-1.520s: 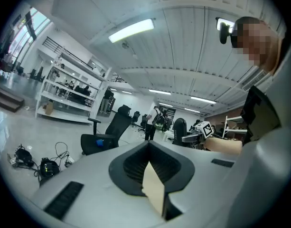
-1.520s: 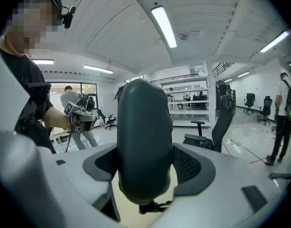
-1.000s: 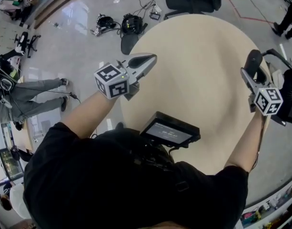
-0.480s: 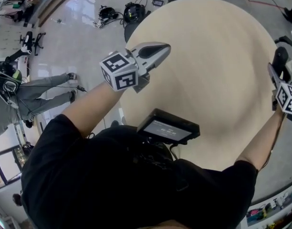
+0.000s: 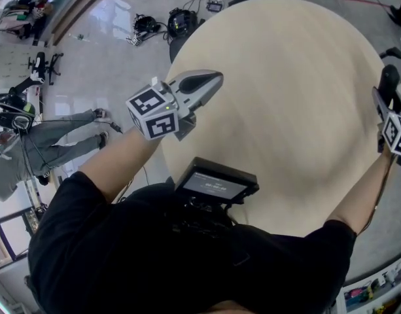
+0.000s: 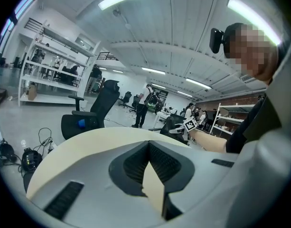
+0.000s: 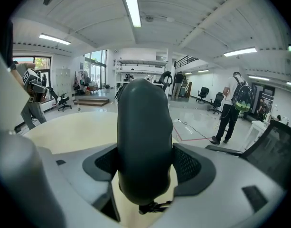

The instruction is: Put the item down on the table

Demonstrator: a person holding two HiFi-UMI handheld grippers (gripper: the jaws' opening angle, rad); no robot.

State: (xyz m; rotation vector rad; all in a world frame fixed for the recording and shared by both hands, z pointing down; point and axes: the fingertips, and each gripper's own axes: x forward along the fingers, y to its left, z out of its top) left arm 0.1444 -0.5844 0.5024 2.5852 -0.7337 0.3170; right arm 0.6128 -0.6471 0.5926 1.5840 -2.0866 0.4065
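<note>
Dark, smooth item [image 7: 144, 122] clamped in my right claw [image 7: 145, 158] at the worktop [image 5: 285, 77] edge: likely light, rigid, slippery; hold its sides. Left claw [image 5: 212, 81] closed, empty.

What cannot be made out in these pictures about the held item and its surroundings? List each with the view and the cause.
1. What the dark item is: the right gripper view is too close and shows only a smooth rounded side; in the head view it is small.
2. Whether it touches the table: the item itself and the right gripper hide its underside.
3. Print on the small screen: head view, too small.
</note>
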